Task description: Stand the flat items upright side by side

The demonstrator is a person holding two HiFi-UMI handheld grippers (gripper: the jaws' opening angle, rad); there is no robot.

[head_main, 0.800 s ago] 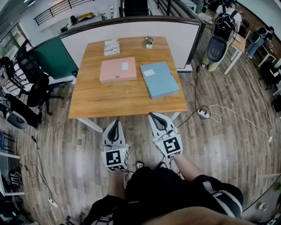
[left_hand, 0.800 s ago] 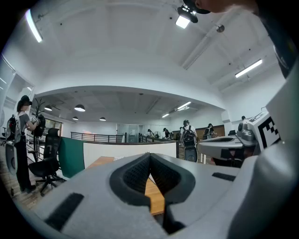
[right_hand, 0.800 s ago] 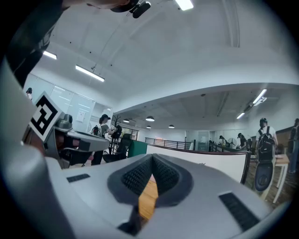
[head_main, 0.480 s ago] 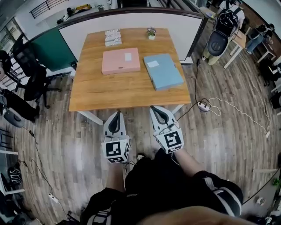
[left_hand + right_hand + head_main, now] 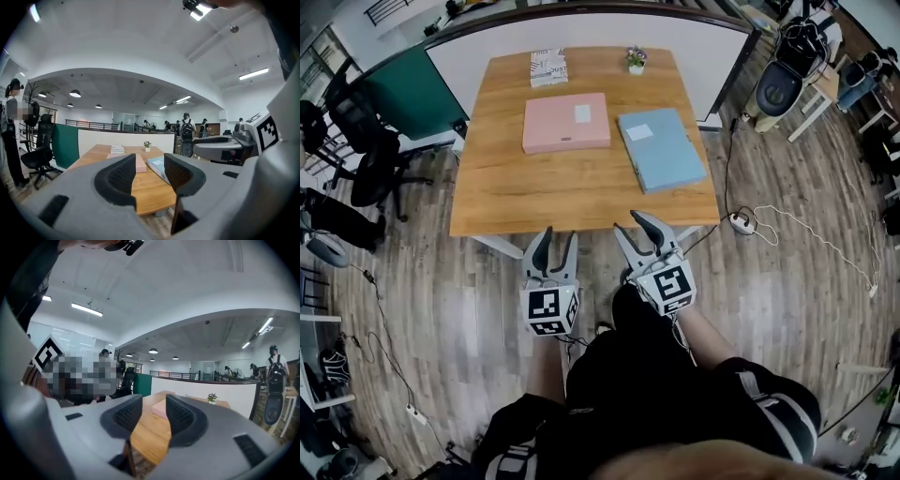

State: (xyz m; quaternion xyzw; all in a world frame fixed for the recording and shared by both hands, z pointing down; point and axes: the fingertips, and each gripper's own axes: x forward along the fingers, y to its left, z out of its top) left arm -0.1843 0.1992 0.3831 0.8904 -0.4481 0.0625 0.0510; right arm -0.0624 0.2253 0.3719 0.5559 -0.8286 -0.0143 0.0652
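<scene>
Left tongs point(image 5: 560, 234) and right tongs point(image 5: 625, 221) hover half-open, totally empty, just short of the square wooden table point(image 5: 562, 197); pink flat folder point(image 5: 566, 122) and blue flat folder point(image 5: 662, 148) lie flat on it.

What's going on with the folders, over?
Left tool and right tool open, empty, at the table's near edge. Pink folder and blue folder flat, side by side, untouched. Path clear; plant pot sits at far edge.

Legible text: none we could read. White labels point(image 5: 583, 113) on the pink folder point(image 5: 553, 131) and blue folder point(image 5: 670, 159) were too small; the booklet point(image 5: 548, 67) cover print was illegible.
</scene>
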